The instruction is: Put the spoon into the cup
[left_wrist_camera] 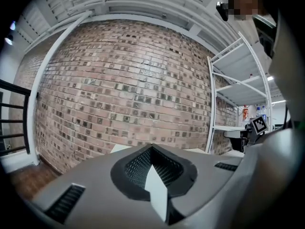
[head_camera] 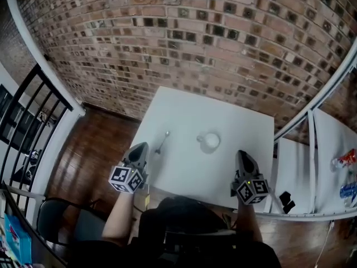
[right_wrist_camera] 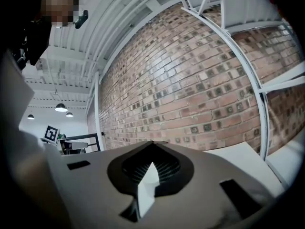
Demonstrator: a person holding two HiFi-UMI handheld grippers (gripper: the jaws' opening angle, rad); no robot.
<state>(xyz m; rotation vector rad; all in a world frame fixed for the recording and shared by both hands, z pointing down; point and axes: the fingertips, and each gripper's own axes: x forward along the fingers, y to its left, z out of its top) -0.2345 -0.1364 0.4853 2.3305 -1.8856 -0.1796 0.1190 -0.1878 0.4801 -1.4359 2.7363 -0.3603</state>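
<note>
Here I count one spoon [head_camera: 162, 142] and one cup [head_camera: 210, 140], both on the single white table [head_camera: 189, 177] in the middle of the head view. The spoon lies flat, left of centre. The cup stands upright to its right, near it but not touching. I hold two grippers, both level and pointing toward the brick wall [head_camera: 184, 43] at the top of the frame. My left gripper [head_camera: 140, 146] sits at the table's lower left edge, just beside the spoon's lower end, with its jaws pressed together on nothing. My right gripper [head_camera: 241, 153] hangs over the table's lower right part, its jaws likewise together and empty.
</note>
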